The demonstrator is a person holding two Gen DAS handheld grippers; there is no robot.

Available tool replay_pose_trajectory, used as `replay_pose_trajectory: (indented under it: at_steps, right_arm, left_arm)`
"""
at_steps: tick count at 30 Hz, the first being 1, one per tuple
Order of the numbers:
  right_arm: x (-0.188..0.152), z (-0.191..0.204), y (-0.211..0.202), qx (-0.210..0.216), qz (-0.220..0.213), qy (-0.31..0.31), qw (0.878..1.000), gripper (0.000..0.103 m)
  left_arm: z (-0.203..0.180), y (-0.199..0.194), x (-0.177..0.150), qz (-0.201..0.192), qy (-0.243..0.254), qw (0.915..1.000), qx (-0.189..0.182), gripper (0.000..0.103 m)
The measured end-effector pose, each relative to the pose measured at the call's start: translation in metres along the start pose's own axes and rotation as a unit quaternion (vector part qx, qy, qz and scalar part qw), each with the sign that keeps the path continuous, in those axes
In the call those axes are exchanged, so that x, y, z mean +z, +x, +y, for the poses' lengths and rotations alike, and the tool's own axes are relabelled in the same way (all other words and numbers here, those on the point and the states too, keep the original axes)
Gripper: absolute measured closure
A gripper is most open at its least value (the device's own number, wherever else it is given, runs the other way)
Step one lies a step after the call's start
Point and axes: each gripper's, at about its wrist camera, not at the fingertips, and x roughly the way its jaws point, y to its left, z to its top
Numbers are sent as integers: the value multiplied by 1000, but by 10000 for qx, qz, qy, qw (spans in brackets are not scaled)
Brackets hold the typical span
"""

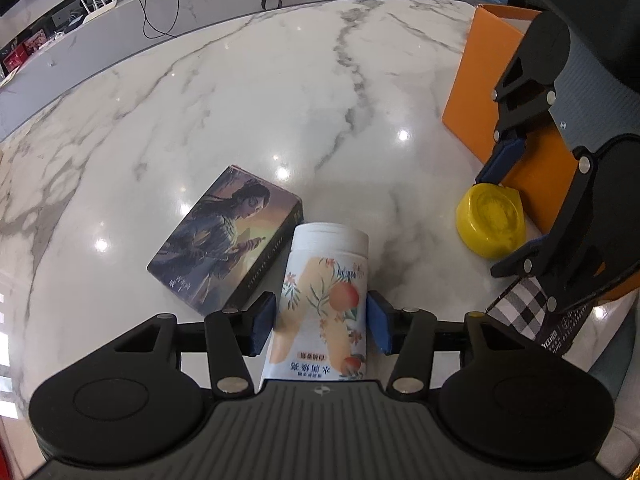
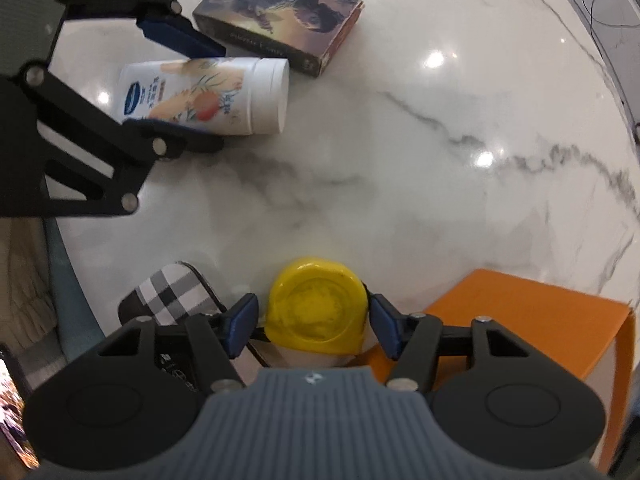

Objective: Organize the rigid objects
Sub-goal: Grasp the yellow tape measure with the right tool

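- Marble-patterned white table (image 1: 240,92) carries everything, glossy with grey veins.
- Left tool (image 1: 320,322) straddles a white canister (image 1: 324,300) printed with peaches and leaves, which lies on its side; both blue pads look pressed against its flanks, so it appears gripped.
- Just beside the canister, touching or nearly so, lies a flat picture box (image 1: 228,236) showing a painted figure.
- Right tool (image 2: 312,322) points down over a yellow lid-like round object (image 2: 316,308); its blue pads stand on either side with small gaps, so it is open around the object.
- An orange box (image 2: 540,320) sits right next to the yellow object, on its right in the right wrist view.
- A black-and-white checked case (image 2: 172,292) lies near the table edge, left of the yellow object.
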Motion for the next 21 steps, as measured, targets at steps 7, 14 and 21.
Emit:
replay_pose_trajectory:
  at_steps: [7, 14, 21]
  right_arm:
    - [-1, -8, -1, -51, -163, 185, 9997, 49]
    - [-13, 23, -18, -387, -519, 198, 9977, 49]
    - [-25, 29, -62, -564, -1100, 379, 9916, 49]
  left_arm:
    - [-6, 1, 2, -6, 51, 10000, 57, 51]
    - [-11, -12, 2, -145, -75, 9998, 117, 52]
    - [-20, -41, 10, -380, -185, 9989, 189, 52]
